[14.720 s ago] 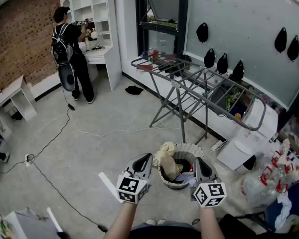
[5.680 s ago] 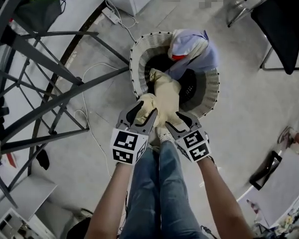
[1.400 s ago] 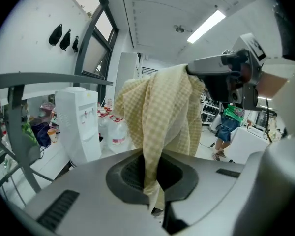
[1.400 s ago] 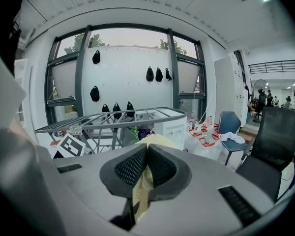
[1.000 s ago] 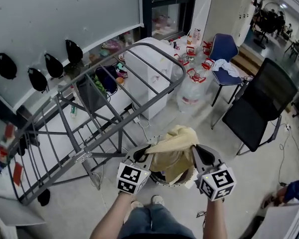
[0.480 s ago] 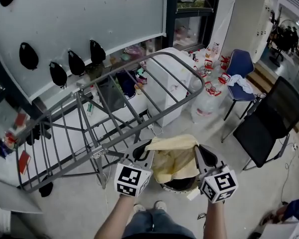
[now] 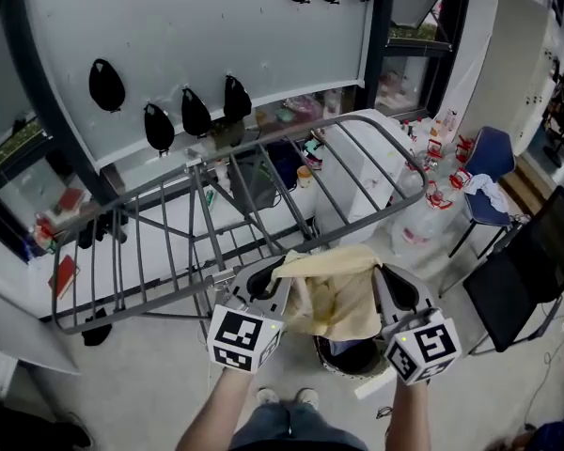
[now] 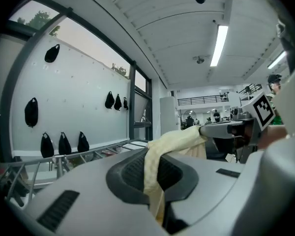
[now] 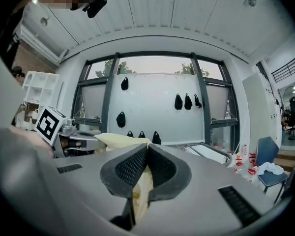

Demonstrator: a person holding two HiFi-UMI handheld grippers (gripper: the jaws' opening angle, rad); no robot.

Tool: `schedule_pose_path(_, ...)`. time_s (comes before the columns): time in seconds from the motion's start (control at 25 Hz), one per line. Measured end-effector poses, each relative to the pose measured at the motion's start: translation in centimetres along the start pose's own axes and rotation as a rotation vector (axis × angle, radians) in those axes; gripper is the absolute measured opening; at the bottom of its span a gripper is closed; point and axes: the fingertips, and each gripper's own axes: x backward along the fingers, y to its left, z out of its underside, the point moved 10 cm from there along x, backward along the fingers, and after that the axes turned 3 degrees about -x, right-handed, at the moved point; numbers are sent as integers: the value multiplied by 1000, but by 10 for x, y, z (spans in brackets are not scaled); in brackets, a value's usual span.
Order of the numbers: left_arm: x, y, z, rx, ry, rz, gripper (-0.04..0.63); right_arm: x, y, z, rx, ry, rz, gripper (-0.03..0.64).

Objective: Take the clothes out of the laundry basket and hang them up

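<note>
**Cloth held above the basket, at the rack.**

The left gripper and right gripper are each clamped on the top edge of one yellow cloth. It hangs spread between them, over the basket and just in front of the rack. The step in hand looks like carrying it over to hang. The next move likely calls for raising the cloth over a rack bar and draping it before the jaws let go. Counted: two grippers, one cloth, one basket, one rack. The basket's contents are hidden.
</note>
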Motion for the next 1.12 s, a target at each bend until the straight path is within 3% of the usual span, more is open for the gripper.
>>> schedule_pose_path(0.44,79,73,-34,-32,-15,-252,26,-80,68,-43,40,-69,-263,6)
schedule_pose_path(0.68,121,107,-30,-19,-5,-366,26,-122,113,-50,49,-81,-366,6)
schedule_pose_path(0.88,143,137,-32,-29,6,-417,26,-151,143,-53,54,-75,-418,6)
schedule_pose_path(1.12,149,167,-27,-19,11,-424,26,-183,162,-56,52,-79,-423,6)
